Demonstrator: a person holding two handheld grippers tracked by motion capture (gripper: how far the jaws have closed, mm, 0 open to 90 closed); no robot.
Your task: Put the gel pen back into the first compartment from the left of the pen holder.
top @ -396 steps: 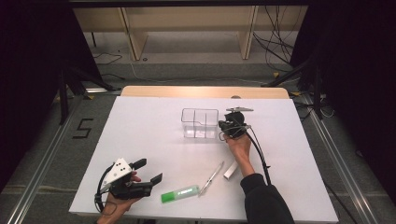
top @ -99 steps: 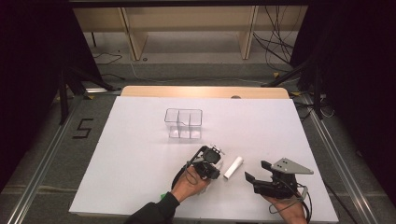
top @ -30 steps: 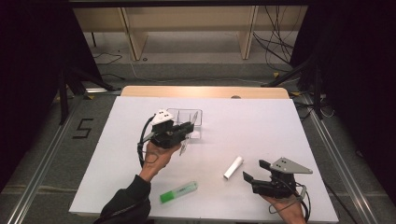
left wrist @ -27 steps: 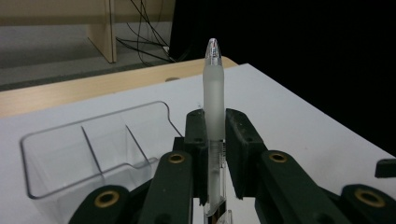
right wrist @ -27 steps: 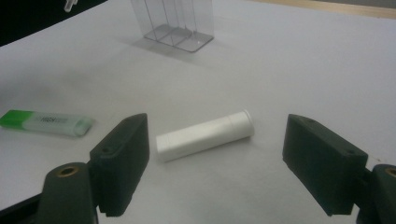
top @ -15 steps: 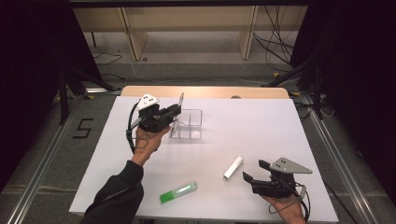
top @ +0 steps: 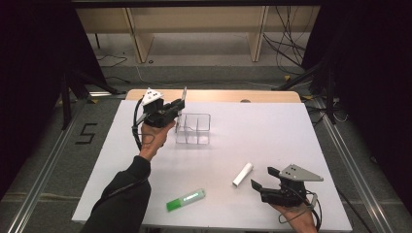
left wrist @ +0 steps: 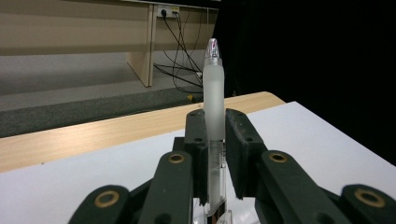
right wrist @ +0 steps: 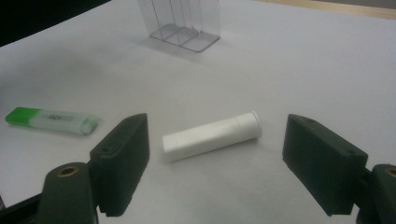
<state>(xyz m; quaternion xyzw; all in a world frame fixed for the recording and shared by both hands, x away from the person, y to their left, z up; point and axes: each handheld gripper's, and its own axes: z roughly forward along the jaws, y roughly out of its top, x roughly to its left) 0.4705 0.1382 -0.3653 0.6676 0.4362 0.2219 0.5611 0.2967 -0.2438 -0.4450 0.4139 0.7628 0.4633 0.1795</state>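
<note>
Upper left of frame: left gripper clamped the upright pen; lower right, right gripper gaped empty.

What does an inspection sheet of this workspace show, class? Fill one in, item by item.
Surface: white table, bare between items.
Job's things: frosted pen upright in the left gripper, above the clear organizer.
Clutter: green highlighter and white tube lying flat, apart.
Grippers: left shut on pen; right gripper open, fingers either side of the tube, not touching.
Cables: black cables on the floor behind.
Surroundings: wooden furniture legs, dark curtains.
</note>
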